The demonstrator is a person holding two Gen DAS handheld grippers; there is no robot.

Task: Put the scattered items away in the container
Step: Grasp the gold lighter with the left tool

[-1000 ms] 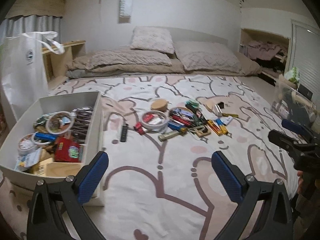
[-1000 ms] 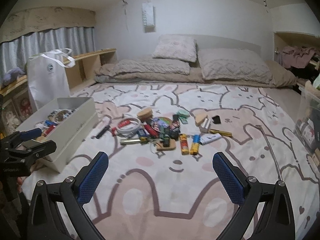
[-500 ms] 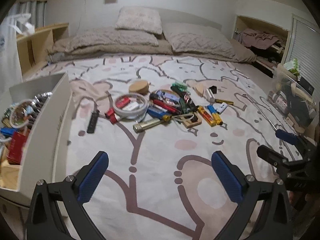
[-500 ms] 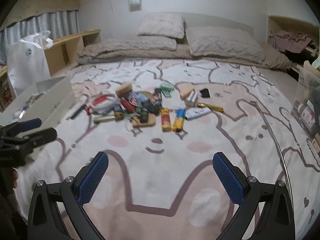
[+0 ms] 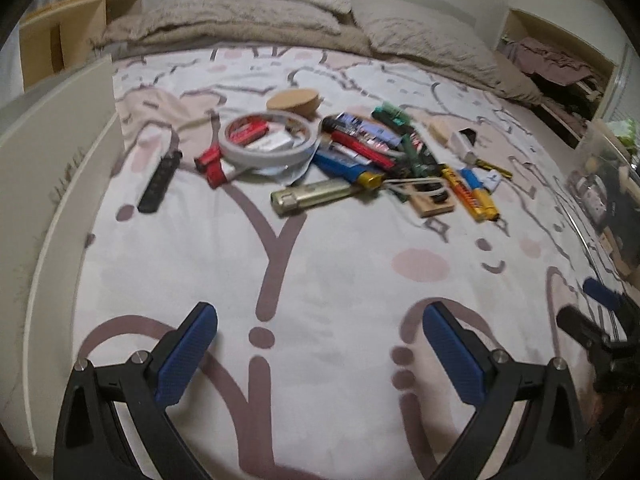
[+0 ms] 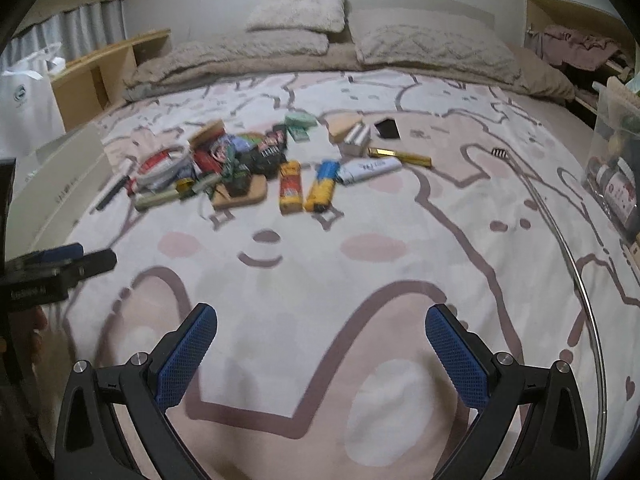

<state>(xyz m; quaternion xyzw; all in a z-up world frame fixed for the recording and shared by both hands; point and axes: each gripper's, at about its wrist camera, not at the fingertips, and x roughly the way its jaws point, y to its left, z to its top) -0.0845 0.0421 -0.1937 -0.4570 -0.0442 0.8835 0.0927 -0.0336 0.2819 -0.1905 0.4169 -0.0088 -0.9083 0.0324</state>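
Note:
A heap of small items lies mid-bed: a white tape roll [image 5: 269,136], a black remote [image 5: 160,180], a metallic tube [image 5: 316,197], a cork lid [image 5: 294,101] and yellow packets [image 6: 320,189]. The white container [image 5: 60,152] stands at the left, its wall also showing in the right wrist view as the container [image 6: 56,176]. My left gripper [image 5: 320,354] hovers open over bare sheet, short of the heap. My right gripper [image 6: 320,354] is open too, nearer the foot of the bed, empty.
Pillows [image 6: 432,46] and a folded duvet lie at the head of the bed. A thin metal rod [image 6: 576,280] runs along the right side. A clear bin [image 6: 618,152] stands at the right edge, a wooden shelf [image 6: 108,64] and white bag [image 6: 24,100] at the left.
Both grippers have moved forward and lower toward the heap, which now looks larger. The container has slid toward the left edge of the left wrist view, hiding its contents.

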